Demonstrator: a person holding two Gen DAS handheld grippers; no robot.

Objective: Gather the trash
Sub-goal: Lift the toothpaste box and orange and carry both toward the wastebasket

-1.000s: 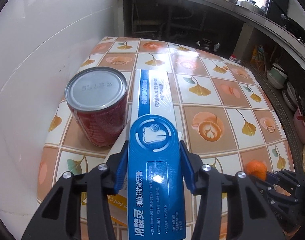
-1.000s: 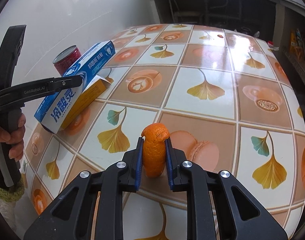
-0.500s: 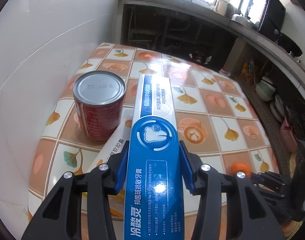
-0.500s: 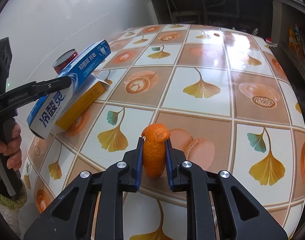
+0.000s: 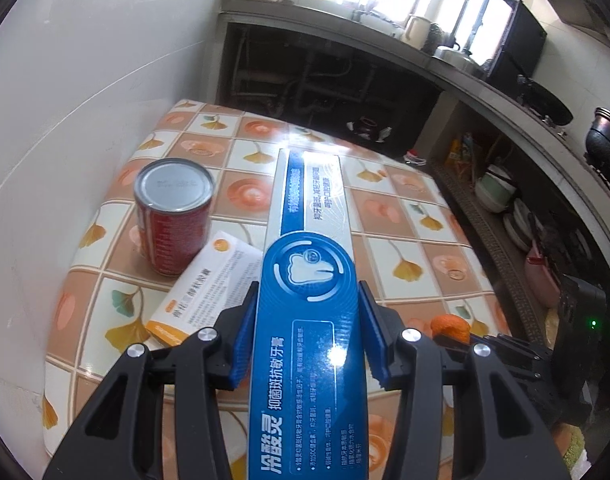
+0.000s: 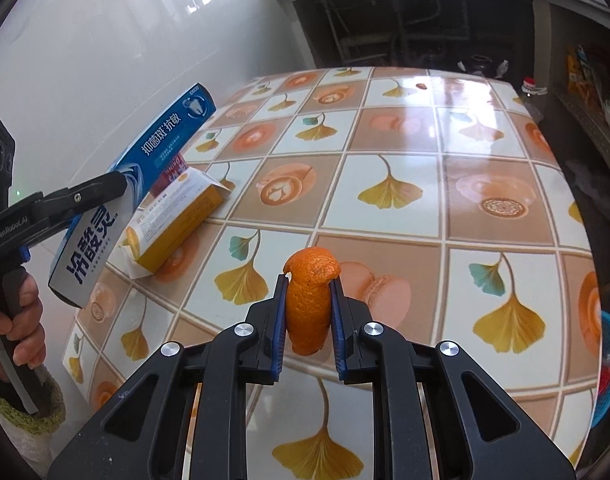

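Observation:
My left gripper (image 5: pixel 307 322) is shut on a long blue toothpaste box (image 5: pixel 311 288), which hangs tilted above the table; in the right wrist view the toothpaste box (image 6: pixel 145 164) sticks up from that gripper at the left. My right gripper (image 6: pixel 308 316) is shut on a piece of orange peel (image 6: pixel 310 300), lifted off the table; the peel (image 5: pixel 451 326) also shows at the lower right of the left wrist view. A red tin can (image 5: pixel 173 216) and a yellow-and-white carton (image 5: pixel 205 288) stay on the tiled table (image 6: pixel 405 152), left side.
A white wall (image 5: pixel 65 120) borders the table's left. Dark counter shelves (image 5: pixel 345 80) with pots and bowls run behind and to the right. A blue basket (image 6: pixel 609 368) shows past the table's right edge. A hand (image 6: pixel 13 320) holds the left gripper's handle.
Both grippers have risen and drawn back from the table with their loads. The toothpaste box has lifted off the yellow carton, which now lies uncovered beside the can.

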